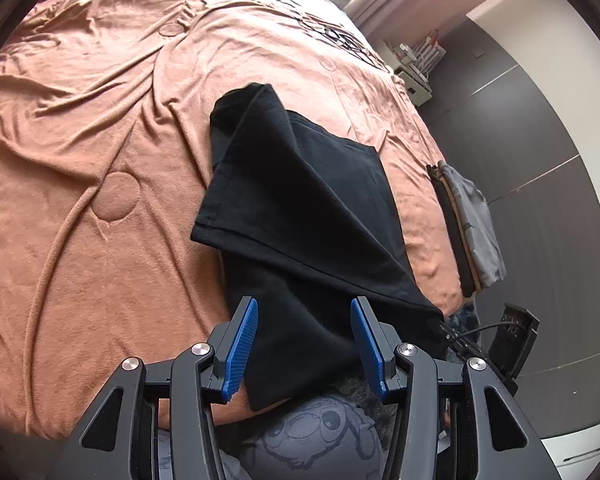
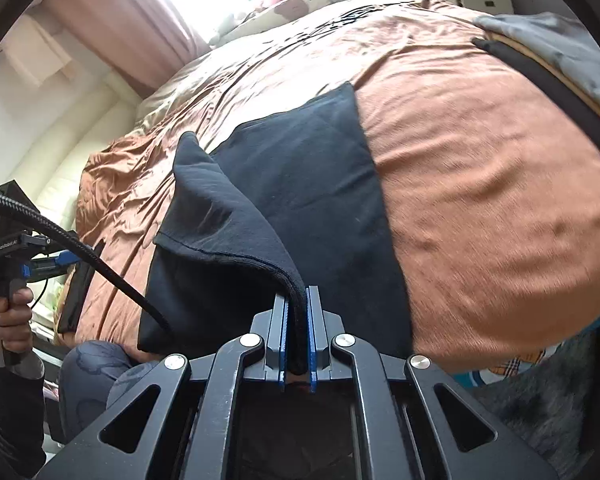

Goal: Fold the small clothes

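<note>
Nearest the lens in the right wrist view, the right hand-held gripper (image 2: 297,334) has its 2 blue pads clamped together on a thick fold of the black garment (image 2: 300,184), the doubled edge squeezed between them at about 6 o'clock of the picture. From that pinch the cloth rises toward 11 o'clock as a lifted flap with a stitched hem, while the rest of the garment lies flat on the orange bedspread (image 2: 480,200), reaching toward 12 o'clock.

In the left wrist view the left hand-held gripper (image 1: 305,340) stands with its jaws apart, the blue pads (image 1: 242,344) well separated. Black cloth shows in the gap between them, but the pads do not press on it; the fabric seems to lie below them rather than in their grasp, though the angle makes this hard to judge. Here the garment spreads from 6 o'clock up toward 12 o'clock, one folded layer slanting across the other.

At 3 o'clock in the left view a small stack of folded clothes (image 1: 472,224), grey over dark, sits at the bed's edge. At 9 o'clock in the right view a hand (image 2: 8,316) grips the handle of the left tool, with a braided black cable (image 2: 80,248) running across.
</note>
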`<state>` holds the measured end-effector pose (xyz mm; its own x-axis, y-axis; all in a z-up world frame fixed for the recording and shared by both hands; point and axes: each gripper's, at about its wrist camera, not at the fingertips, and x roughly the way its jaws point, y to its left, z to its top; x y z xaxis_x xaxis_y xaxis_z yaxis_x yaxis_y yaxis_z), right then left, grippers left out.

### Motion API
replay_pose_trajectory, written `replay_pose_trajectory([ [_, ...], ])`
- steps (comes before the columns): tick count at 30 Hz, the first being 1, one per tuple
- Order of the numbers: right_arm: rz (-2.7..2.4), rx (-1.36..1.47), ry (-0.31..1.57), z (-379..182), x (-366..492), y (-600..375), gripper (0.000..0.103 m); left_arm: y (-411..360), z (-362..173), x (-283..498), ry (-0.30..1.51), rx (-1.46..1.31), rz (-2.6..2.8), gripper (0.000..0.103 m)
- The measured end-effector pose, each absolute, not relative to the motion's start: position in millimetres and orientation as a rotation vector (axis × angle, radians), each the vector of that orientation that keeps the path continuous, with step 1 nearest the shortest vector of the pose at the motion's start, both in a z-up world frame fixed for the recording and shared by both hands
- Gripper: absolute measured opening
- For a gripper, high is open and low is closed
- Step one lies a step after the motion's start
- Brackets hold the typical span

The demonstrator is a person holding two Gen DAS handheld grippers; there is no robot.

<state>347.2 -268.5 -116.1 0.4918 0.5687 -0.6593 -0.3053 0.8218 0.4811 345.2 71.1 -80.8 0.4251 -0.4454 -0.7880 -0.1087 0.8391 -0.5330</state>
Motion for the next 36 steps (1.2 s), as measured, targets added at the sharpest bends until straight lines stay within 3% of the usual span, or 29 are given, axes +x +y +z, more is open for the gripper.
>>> replay_pose_trajectory([
  [5, 0.544, 0.369, 0.98, -144.6, 357.8, -278.6, 0.005, 63.6, -85.9, 353.8, 1.146, -0.572, -0.216, 0.051],
  [19, 0.519, 0.333, 0.948, -142.1, 359.0, -283.1, 0.005, 16.7, -127.7, 388.1, 1.254, -0.579, -0.244, 0.058],
  [27, 0.52, 0.308, 0.924, -144.2, 355.6, -283.5, 0.005, -7.3, -161.4, 408.1, 1.325, -0.586, -0.219, 0.058],
  [35, 0.551, 0.342, 0.921, -151.3, 356.1, -288.1, 0.005, -0.3, -171.2, 427.1, 1.276, -0.622, -0.111, 0.058],
  [36, 0.554, 0.346, 0.921, -152.1, 356.8, -288.7, 0.005, 2.6, -171.0, 429.9, 1.264, -0.63, -0.095, 0.054],
])
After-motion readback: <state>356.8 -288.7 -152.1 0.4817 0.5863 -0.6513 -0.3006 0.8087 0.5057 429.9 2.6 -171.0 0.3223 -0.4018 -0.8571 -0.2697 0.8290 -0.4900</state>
